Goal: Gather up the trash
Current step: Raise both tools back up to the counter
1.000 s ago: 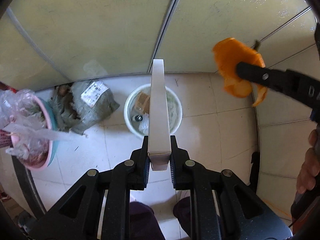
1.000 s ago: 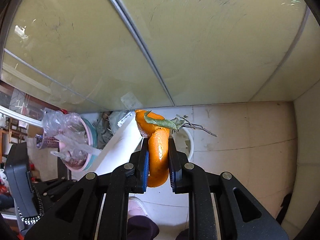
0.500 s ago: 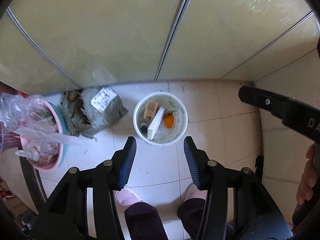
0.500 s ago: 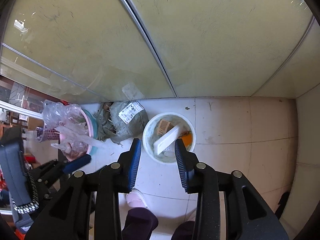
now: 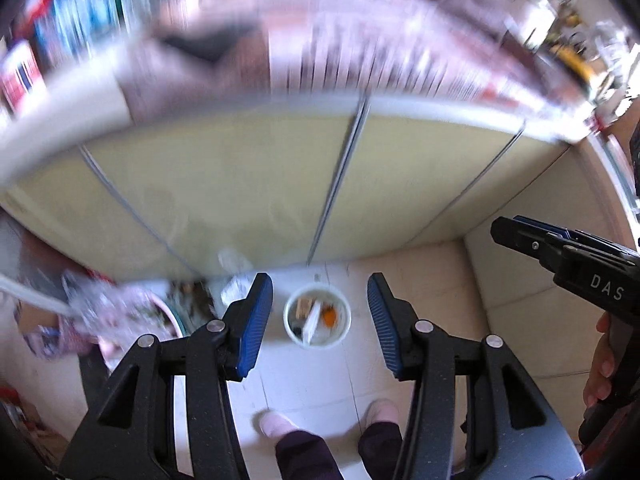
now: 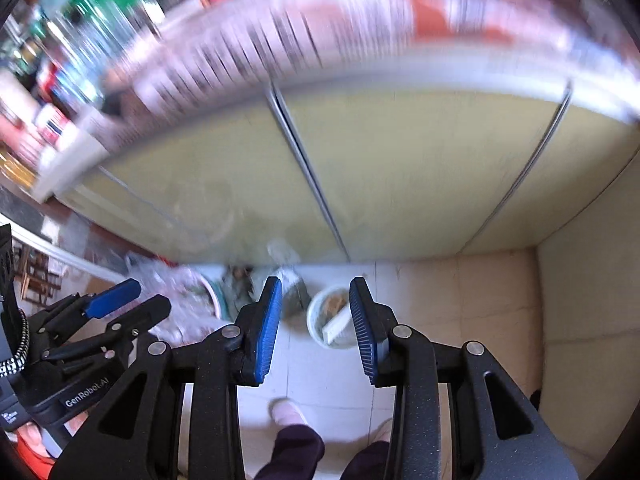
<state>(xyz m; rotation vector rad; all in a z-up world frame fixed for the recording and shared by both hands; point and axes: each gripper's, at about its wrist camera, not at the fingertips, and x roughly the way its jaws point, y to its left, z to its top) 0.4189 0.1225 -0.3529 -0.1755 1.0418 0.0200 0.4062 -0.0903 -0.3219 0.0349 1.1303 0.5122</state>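
Below, at the left edge of the left wrist view, a pink basin [image 5: 160, 316] heaped with plastic bags sits on the tiled floor [image 5: 316, 380]. At lower centre the left hand-held gripper [image 5: 320, 322] stands parted and empty, framing the white bucket [image 5: 318, 322], which holds a white strip [image 5: 312, 322] and orange peel [image 5: 329, 314]. Further right, the right hand-held gripper [image 6: 316, 328] is likewise parted, gripping nothing, with the bucket showing between its fingers.

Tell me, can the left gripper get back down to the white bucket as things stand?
Probably yes. The left gripper is open and empty, high above the white bucket, with only bare floor tiles around it and nothing between.
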